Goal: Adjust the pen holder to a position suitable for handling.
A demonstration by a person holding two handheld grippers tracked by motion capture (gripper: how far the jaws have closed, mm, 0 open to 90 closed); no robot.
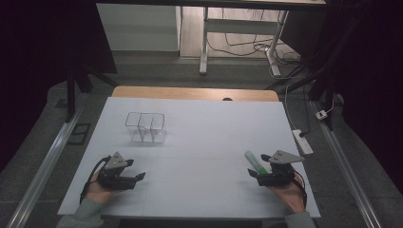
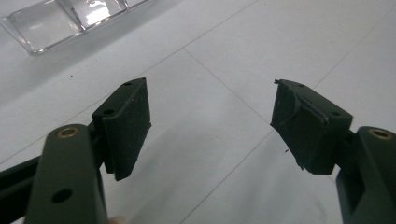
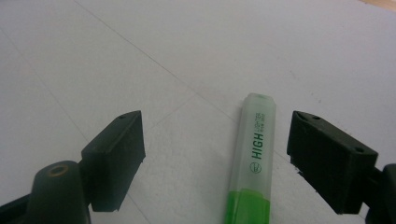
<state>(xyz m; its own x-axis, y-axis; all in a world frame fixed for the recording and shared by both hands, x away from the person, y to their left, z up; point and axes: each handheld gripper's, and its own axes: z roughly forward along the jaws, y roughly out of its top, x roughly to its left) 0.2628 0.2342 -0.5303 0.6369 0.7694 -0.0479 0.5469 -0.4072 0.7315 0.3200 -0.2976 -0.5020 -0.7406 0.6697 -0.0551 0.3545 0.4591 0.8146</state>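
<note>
A: High view first. White sheet (image 1: 199, 142) over a wooden table (image 1: 195, 93), which shows as a tan strip at the far edge. Left gripper (image 1: 135, 178) low at the near left, held in a hand (image 1: 97, 190); right gripper (image 1: 254, 173) at the near right, also in a hand (image 1: 287, 192). Each carries a grey three-cornered plate on top.

B: And the pen?

A: A highlighter (image 1: 255, 162) lies flat on the sheet, just beside the right gripper. From above it is only a pale green stick, with no lettering to be read.

B: The right gripper view gives more. The highlighter (image 3: 252, 158) lies between the two jaws of the right gripper (image 3: 215, 158), nearer one jaw than the other, touching neither. Frosted translucent cap, flat-sided, printed "HIGH" in dark green; bright green barrel below it. Jaws spread wide, nothing gripped.

A: Pad texture?

B: Matte black blocks, wedge-shaped, a brass bush in the arm behind.

A: The left gripper view shows the left gripper (image 2: 210, 121) gaping wide as well, over bare sheet with faint crease lines. One pad face is finely ribbed; the other has a scuffed, peeling edge (invisible from above).

B: The clear box?

A: A clear plastic organiser (image 1: 146, 127) stands at the far left of the sheet, well apart from both grippers. The high view shows thin-walled upright compartments; the left gripper view catches only a glossy corner of the organiser (image 2: 51, 28), rounded and glassy.
</note>
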